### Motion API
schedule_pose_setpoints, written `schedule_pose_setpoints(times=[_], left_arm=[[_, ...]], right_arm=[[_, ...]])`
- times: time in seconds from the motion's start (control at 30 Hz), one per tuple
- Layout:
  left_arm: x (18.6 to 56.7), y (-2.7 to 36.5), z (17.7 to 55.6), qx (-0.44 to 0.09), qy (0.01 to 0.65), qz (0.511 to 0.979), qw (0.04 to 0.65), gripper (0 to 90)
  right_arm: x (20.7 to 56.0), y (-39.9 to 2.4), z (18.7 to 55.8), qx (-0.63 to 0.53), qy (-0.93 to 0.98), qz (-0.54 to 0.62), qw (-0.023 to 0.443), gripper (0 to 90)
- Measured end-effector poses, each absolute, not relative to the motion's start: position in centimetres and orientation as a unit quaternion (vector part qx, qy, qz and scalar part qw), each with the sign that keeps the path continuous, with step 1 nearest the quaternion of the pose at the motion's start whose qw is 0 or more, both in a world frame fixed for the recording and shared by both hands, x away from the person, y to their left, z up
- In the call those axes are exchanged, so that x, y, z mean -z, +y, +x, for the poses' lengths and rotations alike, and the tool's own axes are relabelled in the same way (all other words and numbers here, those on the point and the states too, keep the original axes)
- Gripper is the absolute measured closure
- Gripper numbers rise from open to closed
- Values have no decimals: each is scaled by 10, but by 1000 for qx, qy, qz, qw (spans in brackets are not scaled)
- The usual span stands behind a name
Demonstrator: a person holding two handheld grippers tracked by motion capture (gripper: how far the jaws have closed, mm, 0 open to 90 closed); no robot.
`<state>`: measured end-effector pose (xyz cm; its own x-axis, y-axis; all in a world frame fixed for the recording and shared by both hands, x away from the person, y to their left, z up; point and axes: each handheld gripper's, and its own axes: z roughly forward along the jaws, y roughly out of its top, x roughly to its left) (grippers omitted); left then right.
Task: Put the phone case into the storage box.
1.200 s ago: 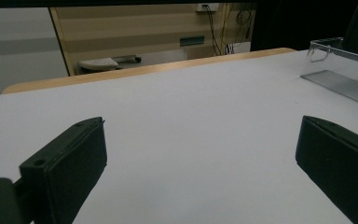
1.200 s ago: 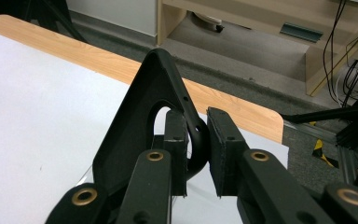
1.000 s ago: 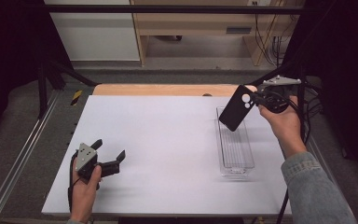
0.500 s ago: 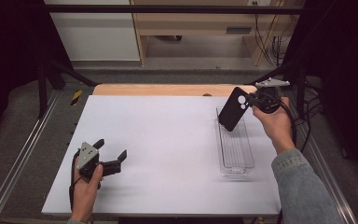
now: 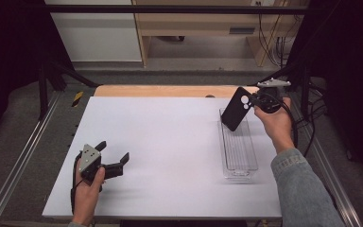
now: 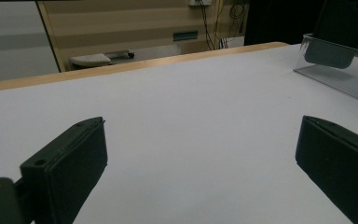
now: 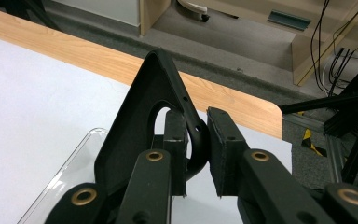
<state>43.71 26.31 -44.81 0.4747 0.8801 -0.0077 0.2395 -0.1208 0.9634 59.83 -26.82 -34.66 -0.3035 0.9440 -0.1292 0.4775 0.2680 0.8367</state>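
1. The right gripper (image 5: 254, 102) pinches a black phone case (image 5: 236, 109) by its rim.
2. Below it lies the clear tray (image 5: 238, 166); judging by this, the case goes in next.
3. Far off, the left gripper (image 5: 114, 158) rests spread.

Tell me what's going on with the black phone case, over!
Right tool shut on black phone case, held tilted above the far end of the clear tray. Left tool open, resting on the white table. Nothing in the way.
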Motion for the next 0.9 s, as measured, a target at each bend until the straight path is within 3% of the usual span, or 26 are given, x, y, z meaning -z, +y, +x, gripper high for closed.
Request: schedule_pose_setpoints(times=[0.9], left_arm=[[449, 260, 437, -303, 408, 688, 518, 22]], right_arm=[[354, -256, 602, -349, 730, 484, 332, 780]])
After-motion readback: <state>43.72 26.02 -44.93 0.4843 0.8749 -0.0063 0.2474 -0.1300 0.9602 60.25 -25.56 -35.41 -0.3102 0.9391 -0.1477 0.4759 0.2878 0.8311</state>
